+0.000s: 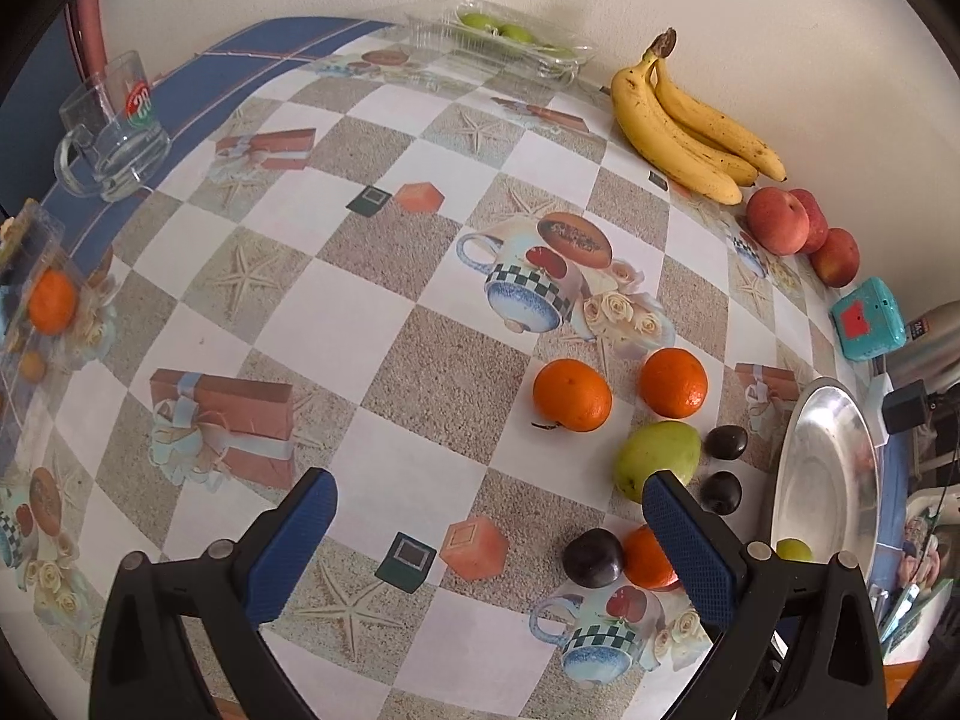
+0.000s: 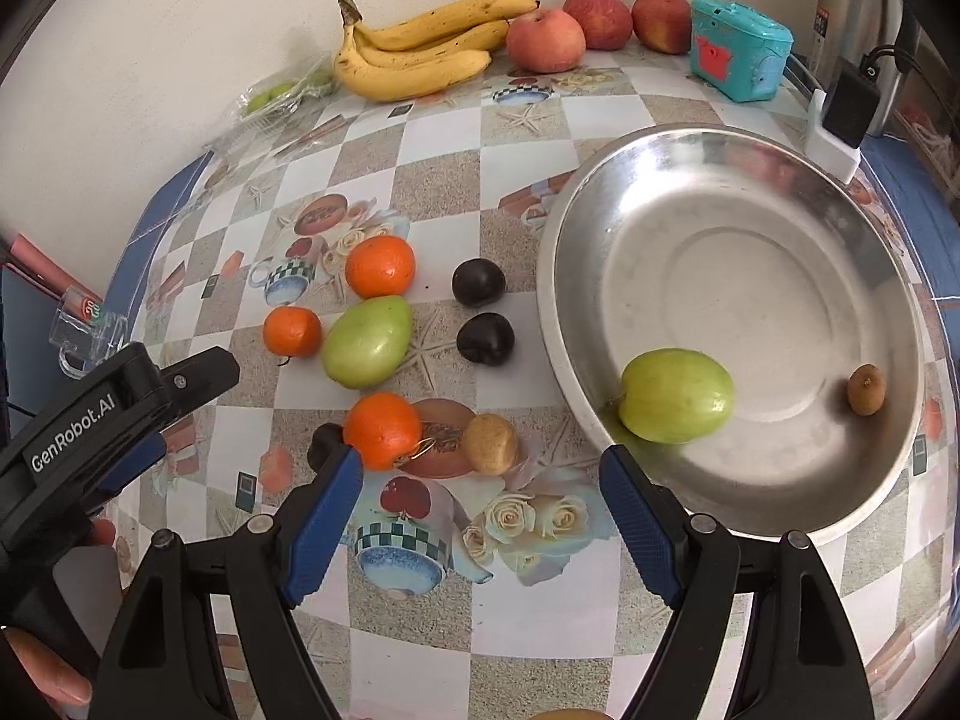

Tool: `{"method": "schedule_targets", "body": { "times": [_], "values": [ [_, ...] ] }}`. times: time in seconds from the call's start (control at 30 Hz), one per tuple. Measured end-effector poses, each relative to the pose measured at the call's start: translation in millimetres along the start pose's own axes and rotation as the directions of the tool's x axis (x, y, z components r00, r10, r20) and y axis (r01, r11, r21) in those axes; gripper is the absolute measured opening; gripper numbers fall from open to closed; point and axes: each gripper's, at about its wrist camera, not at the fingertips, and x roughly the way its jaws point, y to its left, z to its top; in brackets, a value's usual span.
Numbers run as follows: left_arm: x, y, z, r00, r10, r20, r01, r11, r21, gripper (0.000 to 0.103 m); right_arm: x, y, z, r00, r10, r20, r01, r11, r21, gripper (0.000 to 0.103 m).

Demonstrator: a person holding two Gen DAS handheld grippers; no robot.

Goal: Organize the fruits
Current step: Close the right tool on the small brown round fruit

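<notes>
Both grippers, left (image 1: 489, 531) & right (image 2: 480, 489), fingers spread, empty. Risk: right's descent bumps the kiwi (image 2: 489, 443) at 12 o'clock, rolling it into the orange (image 2: 382, 430) w/ no grasp.

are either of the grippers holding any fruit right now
No, nothing is held. The left gripper and right gripper both stand open over the tablecloth, no fruit between the pads.

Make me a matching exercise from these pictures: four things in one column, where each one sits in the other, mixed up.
1. bananas
2. brown kiwi
3. glass mug
4. toy camera

A. inside the metal bowl
B. on the tablecloth's blue border
C. against the wall, beside the peaches
D. behind the bowl

Pairs: 1-C, 2-A, 3-B, 4-D
</notes>
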Motion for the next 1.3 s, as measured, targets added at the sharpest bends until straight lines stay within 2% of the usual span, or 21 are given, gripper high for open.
{"method": "schedule_targets", "body": {
  "times": [0.33,0.47,0.63,0.93,1.13,1.3],
  "values": [
    [15.0,-5.6,-6.7,0.997,-0.029,-0.068,0.028,1.000,-0.008,0.103,0.9,0.3,-0.1,0.999,0.039,-0.005,-0.039,0.999,0.011,0.080],
    [22.3,-3.3,-10.0,0.992,-0.057,-0.112,0.053,0.998,-0.042,0.100,3.6,0.2,0.4,0.999,0.047,-0.012,-0.046,0.999,0.007,0.067],
    [26.9,-3.3,-13.8,0.985,-0.097,-0.143,0.088,0.994,-0.063,0.091,11.9,1.4,0.0,0.999,0.046,-0.028,-0.046,0.999,-0.006,0.053],
    [31.2,-8.4,-18.2,0.978,-0.120,-0.172,0.113,0.992,-0.051,0.081,25.2,-4.1,1.7,0.999,0.028,-0.041,-0.028,1.000,0.000,0.040],
    [34.3,-11.4,-16.4,0.977,-0.125,-0.173,0.117,0.992,-0.057,0.075,30.6,-5.0,2.1,0.998,0.030,-0.048,-0.030,1.000,-0.002,0.039],
    [33.9,-9.1,-15.6,0.974,-0.144,-0.177,0.131,0.988,-0.080,0.071,35.1,-4.1,1.8,0.998,0.023,-0.057,-0.024,1.000,-0.010,0.027]
  ]
}}
